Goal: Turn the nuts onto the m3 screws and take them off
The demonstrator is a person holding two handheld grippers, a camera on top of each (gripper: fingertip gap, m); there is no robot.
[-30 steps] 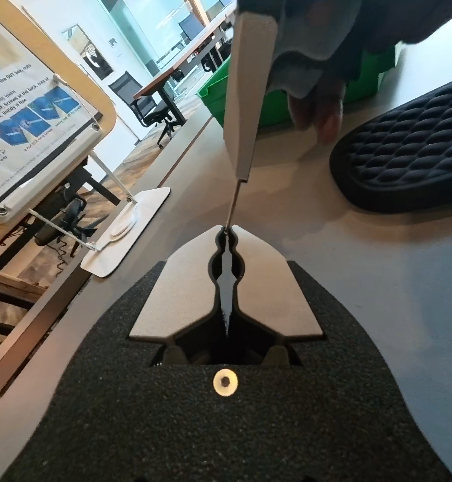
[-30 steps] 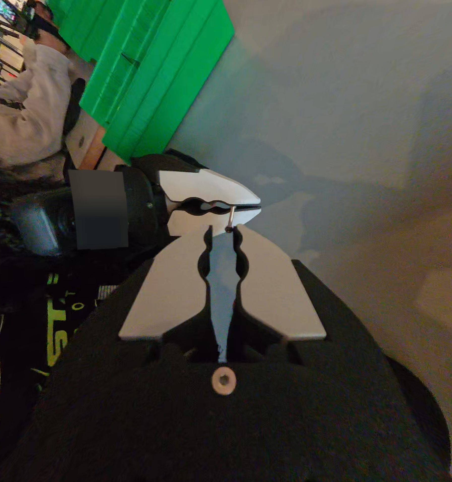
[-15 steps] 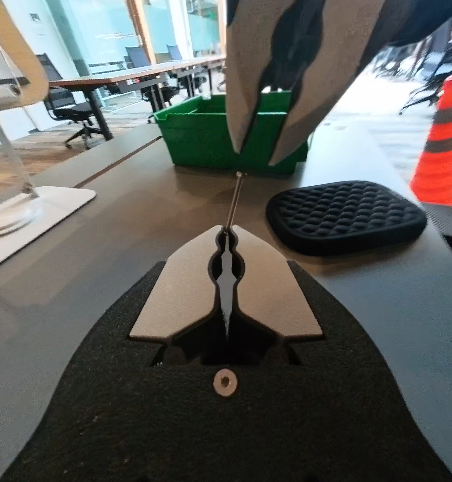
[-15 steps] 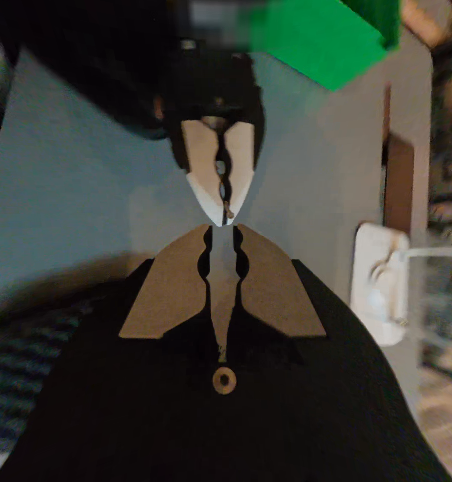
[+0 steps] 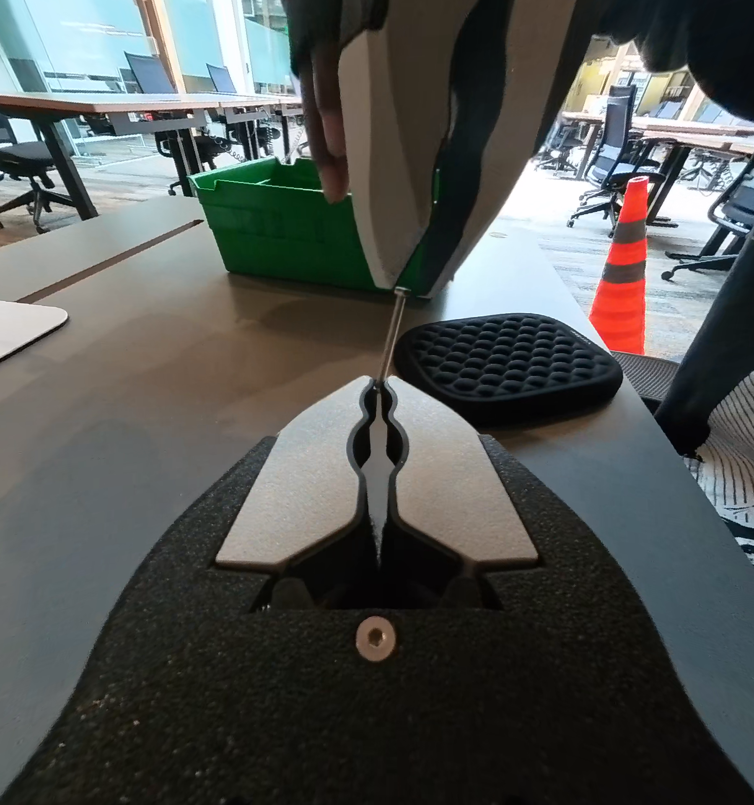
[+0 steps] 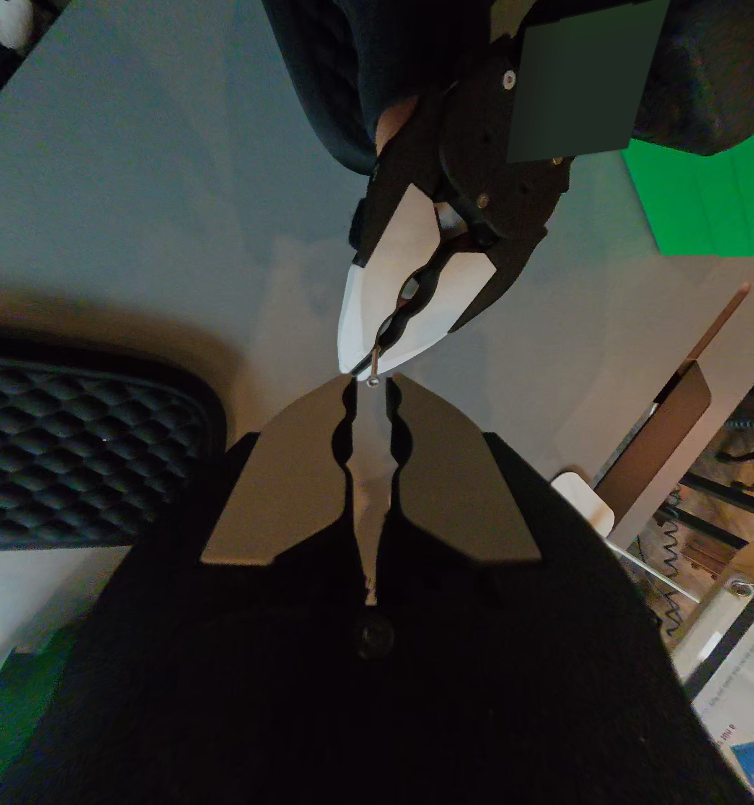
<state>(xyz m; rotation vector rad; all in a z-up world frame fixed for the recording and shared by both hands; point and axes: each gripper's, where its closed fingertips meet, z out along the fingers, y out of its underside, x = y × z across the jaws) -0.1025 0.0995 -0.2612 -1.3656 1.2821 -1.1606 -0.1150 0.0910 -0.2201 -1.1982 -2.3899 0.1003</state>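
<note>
The left gripper (image 5: 380, 383) pinches the screw (image 5: 391, 337) by one end, its long axis running to 12 o'clock, where a nut (image 6: 372, 381) sits between the right gripper's (image 6: 368, 380) parted, untouching fingertips.

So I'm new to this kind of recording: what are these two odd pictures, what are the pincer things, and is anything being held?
No robot here: a person holds a two-finger gripper in each hand, with a camera on each looking along its fingers.

The left view looks across a grey table. The left gripper is shut on a thin metal screw that points up and away. The right gripper comes down from above, beside the person's hand.

The right view looks down at the same meeting point. The right gripper is open, the screw's tip between its fingertips, untouched.

On the table: a green bin, a black dimpled pad and a white stand base. An orange cone stands on the floor.
</note>
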